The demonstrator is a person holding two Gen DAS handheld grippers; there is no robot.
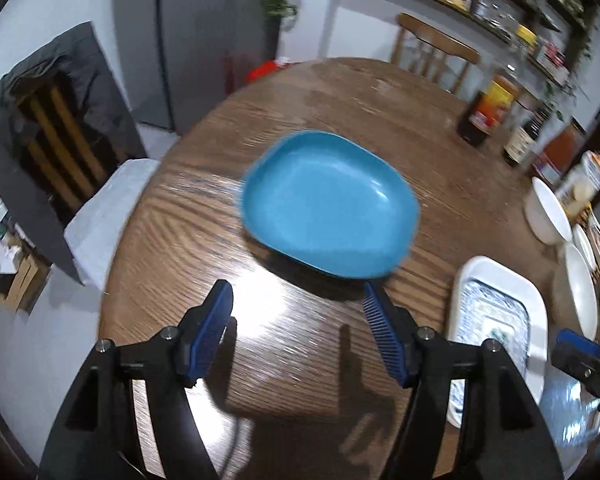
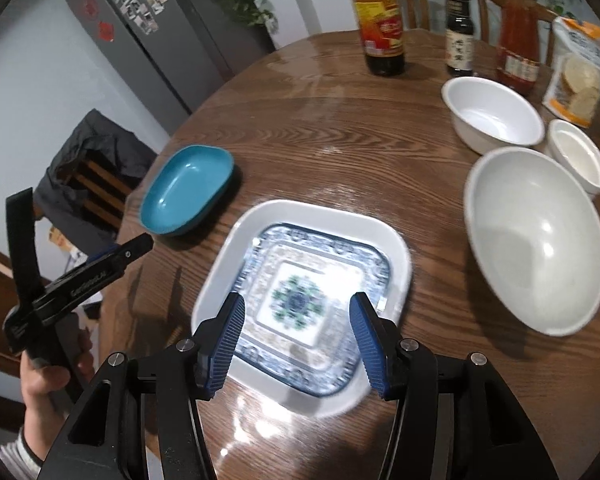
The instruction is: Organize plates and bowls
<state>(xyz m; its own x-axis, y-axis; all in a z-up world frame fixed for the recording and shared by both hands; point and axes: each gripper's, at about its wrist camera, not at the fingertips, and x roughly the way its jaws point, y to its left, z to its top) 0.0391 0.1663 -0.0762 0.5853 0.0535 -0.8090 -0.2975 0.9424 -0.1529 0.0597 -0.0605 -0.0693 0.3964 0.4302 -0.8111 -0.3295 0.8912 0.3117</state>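
Note:
A blue dish (image 1: pixel 328 204) lies on the round wooden table (image 1: pixel 340 96), just ahead of my left gripper (image 1: pixel 298 300), which is open and holds nothing. To its right a blue-patterned square plate (image 1: pixel 496 316) rests inside a white square plate (image 1: pixel 500 276). In the right wrist view my right gripper (image 2: pixel 298 312) hangs open over the patterned plate (image 2: pixel 300 300) in the white plate (image 2: pixel 332 220), pads apart from it. The blue dish (image 2: pixel 186 190) sits to the left. A large white bowl (image 2: pixel 536 240), a medium one (image 2: pixel 494 114) and a small one (image 2: pixel 578 154) stand at the right.
Sauce bottles (image 2: pixel 380 20) and a snack bag (image 2: pixel 578 72) line the table's far side. Wooden chairs (image 1: pixel 436 52) stand around it, one draped with a dark jacket (image 1: pixel 52 120). A person's hand (image 2: pixel 48 368) holds the left gripper at the table's left edge.

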